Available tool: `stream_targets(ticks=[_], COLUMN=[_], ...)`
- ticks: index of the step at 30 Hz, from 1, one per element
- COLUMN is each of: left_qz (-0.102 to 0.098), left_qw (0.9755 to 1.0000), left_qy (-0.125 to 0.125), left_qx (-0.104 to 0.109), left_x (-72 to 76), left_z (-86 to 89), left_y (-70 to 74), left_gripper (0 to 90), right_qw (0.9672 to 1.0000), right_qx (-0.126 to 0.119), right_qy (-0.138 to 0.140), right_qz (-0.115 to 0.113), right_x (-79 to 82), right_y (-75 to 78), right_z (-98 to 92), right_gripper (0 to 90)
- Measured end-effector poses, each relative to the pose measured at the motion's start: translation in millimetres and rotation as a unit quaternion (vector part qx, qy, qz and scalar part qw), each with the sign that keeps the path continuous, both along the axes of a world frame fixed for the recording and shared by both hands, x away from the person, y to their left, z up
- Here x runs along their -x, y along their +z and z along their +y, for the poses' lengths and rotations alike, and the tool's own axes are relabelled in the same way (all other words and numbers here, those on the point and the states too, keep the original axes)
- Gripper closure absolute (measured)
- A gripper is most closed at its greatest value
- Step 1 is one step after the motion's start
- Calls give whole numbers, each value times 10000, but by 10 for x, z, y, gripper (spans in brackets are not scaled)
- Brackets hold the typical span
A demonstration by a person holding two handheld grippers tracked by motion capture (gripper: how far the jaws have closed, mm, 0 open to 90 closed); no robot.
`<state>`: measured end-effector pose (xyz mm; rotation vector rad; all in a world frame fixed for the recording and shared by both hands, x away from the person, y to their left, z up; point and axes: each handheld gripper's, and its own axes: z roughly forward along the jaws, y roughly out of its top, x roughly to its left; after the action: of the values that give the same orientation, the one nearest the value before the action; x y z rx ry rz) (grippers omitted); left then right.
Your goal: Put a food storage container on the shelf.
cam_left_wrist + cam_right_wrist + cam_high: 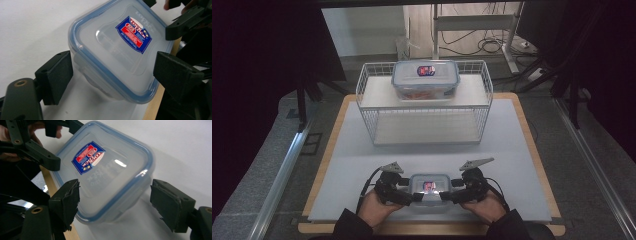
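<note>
Small lock-lid food container (429,188) sits at the near edge of the white tabletop (512,165), right by the wooden border, between both grippers. Clear plastic tub, blue seal rim, blue-and-red label on the lid.

Left gripper (409,196): jaws spread around the container's left end. In the left gripper view the pads stand either side of one corner of the container (117,50), with a gap at the left pad; contact at the other pad is hard to call from this angle. Not a grip.

Right gripper (448,195): same on the right end, jaws spread, visible gap on the far side in the right gripper view, container (105,172) between them but not pinched.

Handling, my read: looks empty, so light. Rigid walls, but smooth plastic, so slippery under hard pads. The lid flexes a little; the rim is the stiff part. Best hold is across the short sides just under the blue rim, where the lip stops it sliding down. Corners are rounded, so a pinch there will likely squirt out.

Further back: white wire basket shelf (367,95) with a larger matching container (426,79) on top, well apart.

Surface is matte, flat and uncluttered. Room is dim, with black curtains at the sides and cables and a desk frame on the floor behind.
</note>
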<state>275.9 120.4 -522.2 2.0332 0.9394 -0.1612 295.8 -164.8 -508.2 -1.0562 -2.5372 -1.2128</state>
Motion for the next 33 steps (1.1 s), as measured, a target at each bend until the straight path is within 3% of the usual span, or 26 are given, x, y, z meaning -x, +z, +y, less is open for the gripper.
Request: stream_targets(ticks=[11,14,18,23,27,33], left_qz=[399,422,381,424,493,537], left_qw=[9989,9987,9983,9978,9953,9937], left_qy=[73,92,185,191,247,314], left_qx=[248,277,402,464,791,936], left_x=[-18,-7,34,116,162,187], left_z=[58,72,146,167,252,276], left_y=[-56,-53,-32,-35,-47,-51], left_gripper=[192,212,337,375,492,529], right_qw=[9989,9984,9984,9986,9965,9961], right_qx=[-164,-199,-232,-195,-558,-625], right_qy=[-25,-43,-71,-74,-181,-236], right_qz=[442,524,516,495,597,578], right_x=[-54,-58,-46,4,34,79], right_y=[-38,-39,-14,9,15,30], right_z=[-20,-33,-68,-76,-179,-194], right_gripper=[270,299,360,400,517,543])
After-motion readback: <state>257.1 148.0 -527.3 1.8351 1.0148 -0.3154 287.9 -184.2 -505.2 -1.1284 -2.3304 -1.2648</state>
